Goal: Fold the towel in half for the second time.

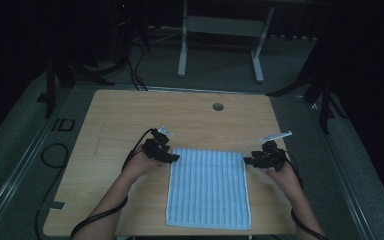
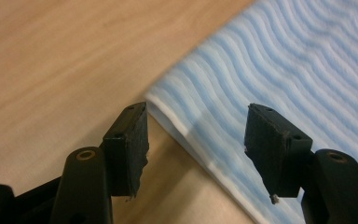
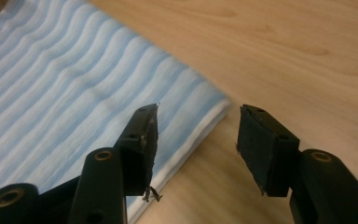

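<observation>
A blue-and-white striped towel point(image 1: 208, 187) lay folded flat on the wooden worktop point(image 1: 130, 115), in the near half and a little right of the middle, its long sides running away from the person and its near short edge close to the worktop's front edge. In the gripper views its stripes ran as wavy ribs, and a paler hem showed stacked layers along the side edges.

The left claw point(image 1: 171, 157) sat at the towel's far left corner. In the left gripper view point(image 2: 196, 140) its two black pads stood spread, one over bare wood and the other over the cloth, with the towel's edge and corner point(image 2: 279, 70) passing between them; neither pad pressed on the fabric.

The right claw point(image 1: 248, 161) sat at the far right corner, facing the left one across the towel's far edge. In the right gripper view point(image 3: 196, 142) its pads were likewise spread, one above the striped cloth point(image 3: 60, 88) and one above the wood, the corner lying between them unpinched.

Both forearms came in from the near edge, black cables trailing from each claw. A round hole point(image 1: 218, 106) pierced the worktop near its far edge. Beyond stood the white legs of another table point(image 1: 182, 50) on a dark floor.
</observation>
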Tool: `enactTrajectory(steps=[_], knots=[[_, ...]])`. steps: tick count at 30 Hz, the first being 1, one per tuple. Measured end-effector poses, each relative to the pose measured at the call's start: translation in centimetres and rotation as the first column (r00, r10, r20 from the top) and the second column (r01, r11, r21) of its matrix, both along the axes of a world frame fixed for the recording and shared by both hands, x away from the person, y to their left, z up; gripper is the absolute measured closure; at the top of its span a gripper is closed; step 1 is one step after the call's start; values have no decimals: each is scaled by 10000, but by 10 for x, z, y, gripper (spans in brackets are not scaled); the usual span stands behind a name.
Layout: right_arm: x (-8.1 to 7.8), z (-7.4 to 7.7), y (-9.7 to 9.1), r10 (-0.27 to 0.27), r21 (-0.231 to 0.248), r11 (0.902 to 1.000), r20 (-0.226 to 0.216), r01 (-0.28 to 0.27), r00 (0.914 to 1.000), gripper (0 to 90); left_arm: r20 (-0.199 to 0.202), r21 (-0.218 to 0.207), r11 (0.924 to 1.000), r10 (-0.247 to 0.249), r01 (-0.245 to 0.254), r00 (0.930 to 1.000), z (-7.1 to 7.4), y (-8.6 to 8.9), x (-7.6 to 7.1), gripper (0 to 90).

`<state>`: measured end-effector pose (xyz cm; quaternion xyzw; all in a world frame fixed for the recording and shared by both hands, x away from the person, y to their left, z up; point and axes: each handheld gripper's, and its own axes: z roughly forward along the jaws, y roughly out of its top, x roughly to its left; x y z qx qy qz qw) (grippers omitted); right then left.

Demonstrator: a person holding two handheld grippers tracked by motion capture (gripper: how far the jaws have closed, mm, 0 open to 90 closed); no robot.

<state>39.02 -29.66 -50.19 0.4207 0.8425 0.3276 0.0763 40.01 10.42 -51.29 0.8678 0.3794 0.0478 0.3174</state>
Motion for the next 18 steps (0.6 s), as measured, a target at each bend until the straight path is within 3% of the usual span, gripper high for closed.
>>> enactTrajectory(steps=[2, 8, 13, 18], knots=[[7, -1, 1, -121, -10, 9999, -138, 121, 9998, 471, 178, 70, 9998, 179, -181, 9997, -1, 1, 4, 398], [26, -10, 5, -352, -71, 9994, -543, 349, 9979, 471, -215, -352, 9991, 242, -249, 9995, -9, 2, 17, 398], [40, -19, 9, -556, -292, 9982, -985, 530, 9936, 472, -414, -152, 9998, 117, -123, 9991, -17, -3, 24, 418], [43, -27, 16, -393, -395, 9986, -1252, 346, 9914, 571, -553, -61, 9997, 247, -251, 9982, -22, -7, 31, 502]])
